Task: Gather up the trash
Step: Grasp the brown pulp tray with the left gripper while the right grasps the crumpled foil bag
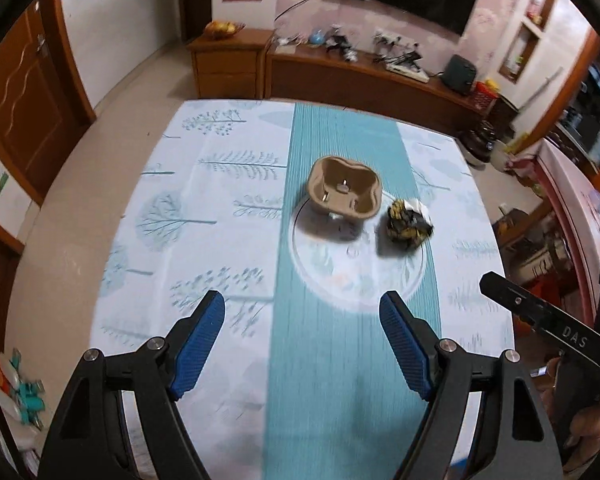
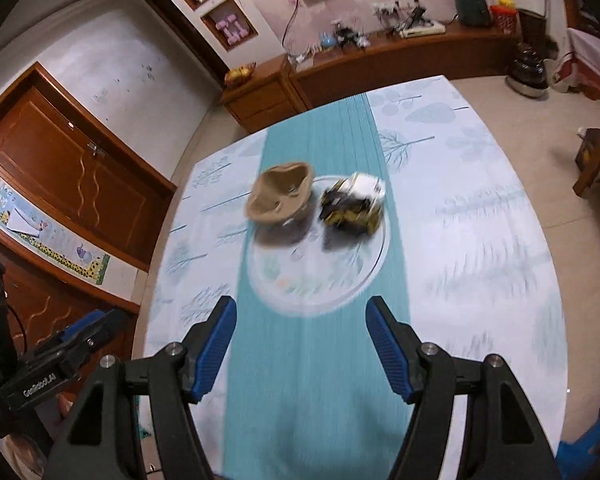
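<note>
While both the left gripper (image 1: 302, 310) and right gripper (image 2: 301, 316) hang spread and empty, a hasty grab could crush the cardboard tray (image 1: 345, 195) or knock the crumpled wrapper (image 1: 409, 224).

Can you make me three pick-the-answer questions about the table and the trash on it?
1. Where is the brown tray?
A. on the floor
B. on the table, left of the wrapper
C. in a gripper

2. What colour is the stripe down the cloth?
A. teal
B. red
C. yellow

3. How are the left gripper and right gripper?
A. both shut
B. both open, empty
C. holding trash

Answers: 1 B, it sits beside the wrapper mid-table. 2 A, the band is teal. 3 B, blue pads stand apart with nothing between.
</note>
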The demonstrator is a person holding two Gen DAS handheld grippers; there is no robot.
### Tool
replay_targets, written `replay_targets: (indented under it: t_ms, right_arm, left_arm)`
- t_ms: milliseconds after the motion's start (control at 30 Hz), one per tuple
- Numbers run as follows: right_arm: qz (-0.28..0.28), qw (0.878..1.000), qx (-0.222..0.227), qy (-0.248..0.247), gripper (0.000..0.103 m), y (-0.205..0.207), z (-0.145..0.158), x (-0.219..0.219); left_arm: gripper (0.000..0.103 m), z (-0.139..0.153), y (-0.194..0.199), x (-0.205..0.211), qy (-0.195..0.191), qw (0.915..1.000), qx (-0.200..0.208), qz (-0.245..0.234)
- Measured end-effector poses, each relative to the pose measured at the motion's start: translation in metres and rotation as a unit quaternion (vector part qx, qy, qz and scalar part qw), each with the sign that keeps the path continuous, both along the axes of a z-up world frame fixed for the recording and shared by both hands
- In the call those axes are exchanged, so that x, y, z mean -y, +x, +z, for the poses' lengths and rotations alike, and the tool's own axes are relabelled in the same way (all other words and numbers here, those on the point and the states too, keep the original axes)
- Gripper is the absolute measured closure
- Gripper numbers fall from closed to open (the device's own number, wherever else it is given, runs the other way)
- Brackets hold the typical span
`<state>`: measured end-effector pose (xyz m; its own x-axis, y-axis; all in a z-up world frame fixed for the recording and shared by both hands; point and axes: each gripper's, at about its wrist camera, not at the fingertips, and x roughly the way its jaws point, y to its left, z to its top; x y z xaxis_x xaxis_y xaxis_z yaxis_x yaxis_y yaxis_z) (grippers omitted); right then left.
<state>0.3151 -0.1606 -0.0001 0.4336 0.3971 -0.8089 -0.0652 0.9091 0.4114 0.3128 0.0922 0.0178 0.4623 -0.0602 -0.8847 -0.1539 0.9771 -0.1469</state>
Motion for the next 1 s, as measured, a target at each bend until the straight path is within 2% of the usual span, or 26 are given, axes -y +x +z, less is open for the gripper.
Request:
replay_targets:
  t_ms: [233,433,567,767,833,967,1000]
  right_arm:
    - [0.013,0.998,-0.057,0.009,0.036,0.104,-0.049,0.024]
    - [0.010,0.995,-0.094,0.028,0.036,0.152,-0.092,0.025]
    - [0.022,0.993,-0.108,0.030,0.036,0.166,-0.112,0.016]
    - [0.083,0.991,-0.100,0.026,0.036,0.161,-0.123,-0.009]
    - [0.099,0.989,-0.104,0.034,0.042,0.157,-0.125,-0.014]
    - [0.107,0.988,-0.104,0.041,0.045,0.149,-0.126,-0.010]
    - [0.105,0.988,-0.106,0.044,0.046,0.147,-0.126,-0.007]
  left_arm:
    - [0.025,-0.038,0.084,0.014,-0.012,0.9976,-0.046,0.052]
    - [0.025,-0.066,0.130,0.013,-0.021,0.9934,-0.073,0.086]
    - [0.025,-0.088,0.153,0.010,-0.018,0.9904,-0.092,0.102]
    - [0.025,-0.123,0.174,0.006,-0.025,0.9846,-0.126,0.119]
    - [0.026,-0.131,0.178,0.007,-0.027,0.9831,-0.136,0.119]
    - [0.044,-0.146,0.185,0.012,-0.042,0.9808,-0.156,0.109]
    - [0.046,-0.150,0.186,0.013,-0.048,0.9804,-0.158,0.107]
